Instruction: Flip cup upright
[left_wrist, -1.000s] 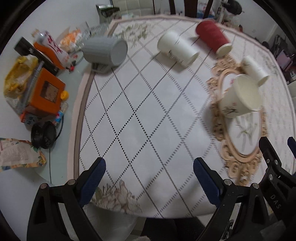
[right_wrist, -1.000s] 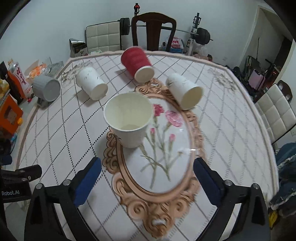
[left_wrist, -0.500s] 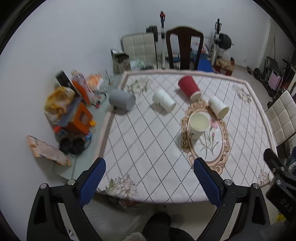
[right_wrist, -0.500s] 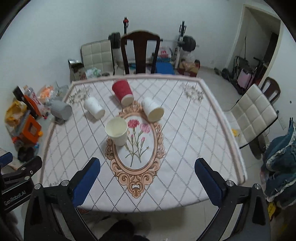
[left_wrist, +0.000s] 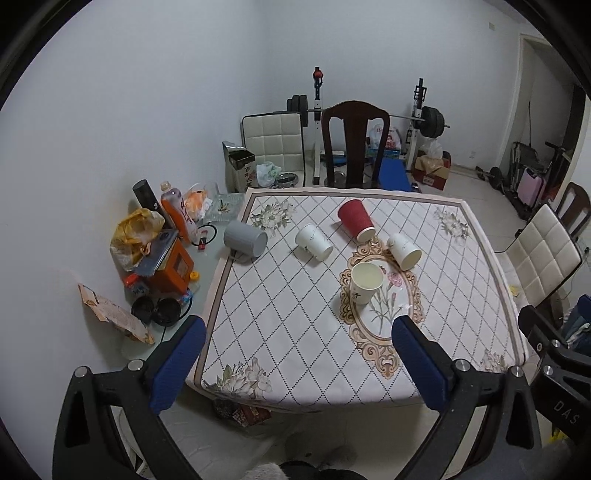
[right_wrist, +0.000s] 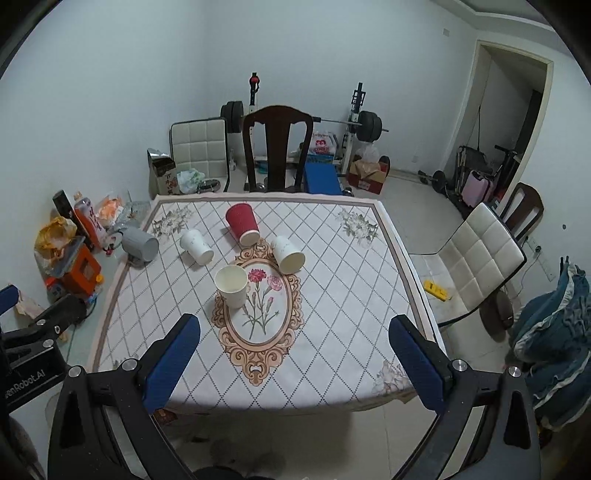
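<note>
A white paper cup (left_wrist: 365, 282) (right_wrist: 231, 287) stands upright on the oval flower pattern of the tablecloth. Lying on their sides behind it are a red cup (left_wrist: 355, 220) (right_wrist: 242, 223), a white cup (left_wrist: 314, 243) (right_wrist: 197, 246), another white cup (left_wrist: 404, 251) (right_wrist: 288, 254) and a grey mug (left_wrist: 245, 240) (right_wrist: 139, 244). My left gripper (left_wrist: 295, 363) is open and empty, held high and back from the table's near edge. My right gripper (right_wrist: 295, 363) is also open and empty, equally far back.
The table (left_wrist: 295, 384) has clutter on its left strip: an orange box (left_wrist: 171, 267), bottles, bags, headphones (left_wrist: 155, 312). A dark wooden chair (left_wrist: 354, 144) stands behind, a white padded chair (left_wrist: 543, 258) to the right. Gym gear lines the back wall.
Both grippers have pulled far back and up from the table; the cups went from close-up to small and distant. The upright white cup stays standing on the oval pattern.
</note>
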